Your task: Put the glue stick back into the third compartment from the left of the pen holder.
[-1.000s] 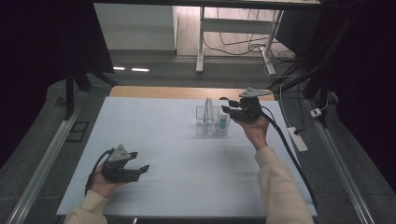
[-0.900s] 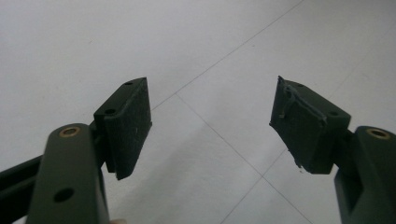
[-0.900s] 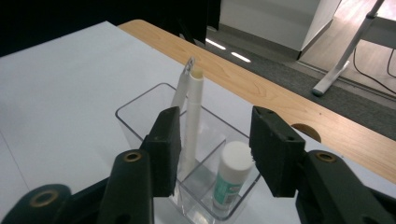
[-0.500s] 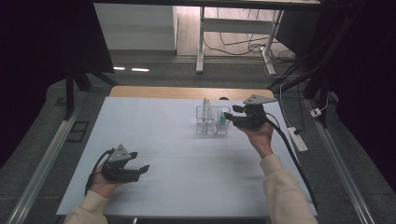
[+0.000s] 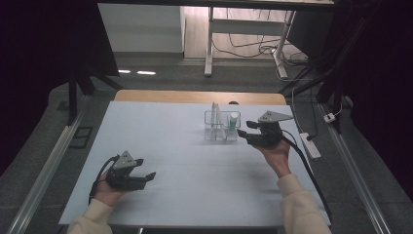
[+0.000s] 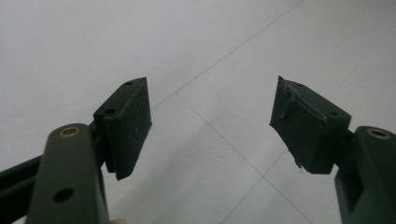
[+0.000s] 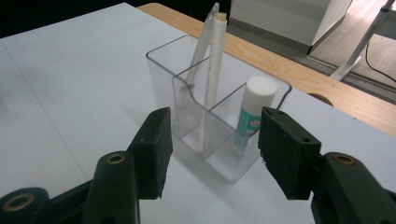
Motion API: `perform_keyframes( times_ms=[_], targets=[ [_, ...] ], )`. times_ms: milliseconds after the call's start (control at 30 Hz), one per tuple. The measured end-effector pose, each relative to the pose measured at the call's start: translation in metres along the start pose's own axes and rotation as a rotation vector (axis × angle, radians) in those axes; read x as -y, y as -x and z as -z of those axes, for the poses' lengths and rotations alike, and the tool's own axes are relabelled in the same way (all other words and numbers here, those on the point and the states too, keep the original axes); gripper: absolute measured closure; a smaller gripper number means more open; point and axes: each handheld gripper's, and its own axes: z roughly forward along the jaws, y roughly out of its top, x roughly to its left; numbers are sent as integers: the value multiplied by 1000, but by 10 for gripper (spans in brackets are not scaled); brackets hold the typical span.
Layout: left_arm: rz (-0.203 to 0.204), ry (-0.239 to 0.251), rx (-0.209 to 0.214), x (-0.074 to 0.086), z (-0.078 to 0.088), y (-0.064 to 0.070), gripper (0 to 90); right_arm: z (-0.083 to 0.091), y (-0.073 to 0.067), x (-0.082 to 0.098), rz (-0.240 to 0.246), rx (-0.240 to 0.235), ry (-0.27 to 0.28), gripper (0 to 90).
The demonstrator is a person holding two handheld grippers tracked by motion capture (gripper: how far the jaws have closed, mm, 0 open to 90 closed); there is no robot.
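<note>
In the right gripper view, the right gripper [image 7: 212, 149], its empty jaws just opening, is facing a clear organizer [image 7: 219, 161] at centre frame, revealing its glue stick [image 7: 252, 114]; the left gripper [image 6: 210, 126] is gaping over bare table [image 6: 70, 46].

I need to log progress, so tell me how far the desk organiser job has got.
Done: two white pens and a glue stick stand in the clear organiser. In hand: nothing; the right gripper, jaws just opening, faces the organiser empty. The left gripper rests open over bare table. What is left cannot be told.
</note>
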Motion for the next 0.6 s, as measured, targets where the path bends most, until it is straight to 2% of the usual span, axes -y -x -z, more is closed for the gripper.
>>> perform_keyframes(
  times_ms=[300, 467, 600],
  targets=[
    [1, -2, 0, 0, -1, 0, 288, 16, -16, 26, 22, -7, -13, 427],
    [0, -2, -1, 0, 0, 0, 288, 23, -21, 39, 37, -12, -31, 419],
    [-1, -3, -2, 0, -1, 0, 288, 29, -23, 51, 31, -15, -45, 416]
  ],
)
